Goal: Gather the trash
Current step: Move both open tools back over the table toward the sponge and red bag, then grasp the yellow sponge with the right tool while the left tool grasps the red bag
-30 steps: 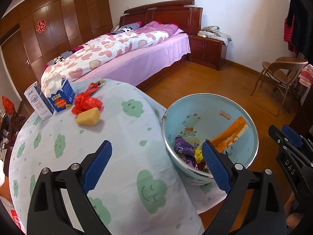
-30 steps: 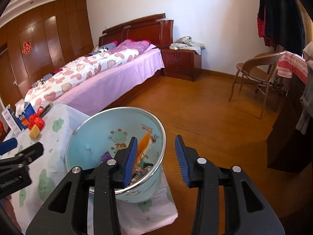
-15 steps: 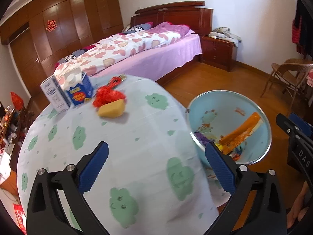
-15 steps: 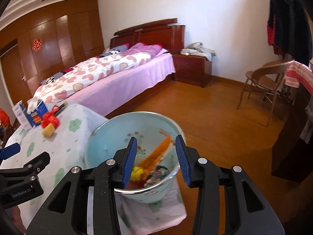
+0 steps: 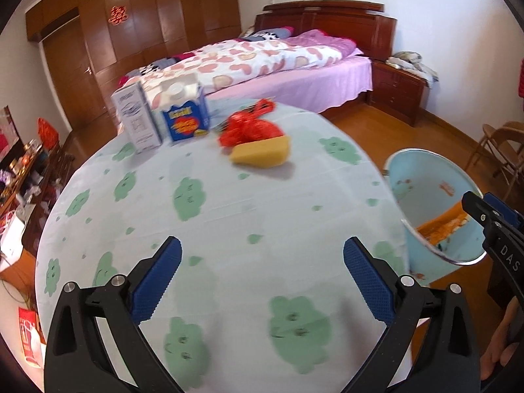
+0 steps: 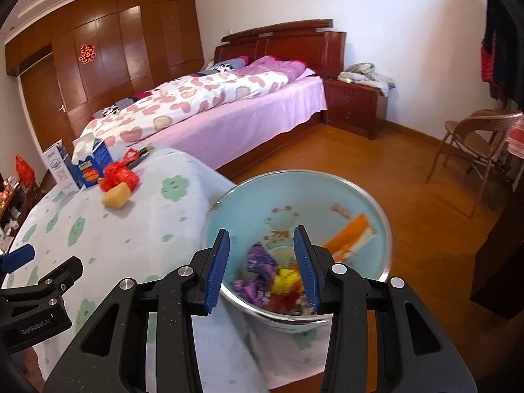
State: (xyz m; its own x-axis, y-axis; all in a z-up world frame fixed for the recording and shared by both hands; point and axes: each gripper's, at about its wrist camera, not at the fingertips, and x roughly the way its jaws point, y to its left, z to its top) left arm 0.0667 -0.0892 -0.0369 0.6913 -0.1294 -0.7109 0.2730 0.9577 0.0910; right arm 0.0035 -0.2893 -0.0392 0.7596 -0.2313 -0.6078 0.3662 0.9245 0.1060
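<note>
Left tool (image 5: 262, 275) gapes above tablecloth (image 5: 229, 216); bucket (image 6: 376, 203) beside.

your pale blue bucket (image 6: 353, 196) sits at the table's right edge, holding an orange wrapper (image 6: 350, 239), purple and yellow scraps. far across the cloth lie a yellow sponge (image 5: 262, 154) touching a crumpled red bag (image 5: 252, 127), with two cartons (image 5: 160, 114) left of them.

Pale mint table (image 5: 229, 229) cloth with green cloud faces; yellow sponge (image 5: 260, 154) beside a red plastic bag (image 5: 250, 128); blue carton (image 5: 185, 114); light blue bucket (image 6: 249, 203) holding an orange wrapper (image 6: 352, 232) and purple scraps (image 6: 258, 262); blue-padded fingers (image 5: 157, 278)
</note>
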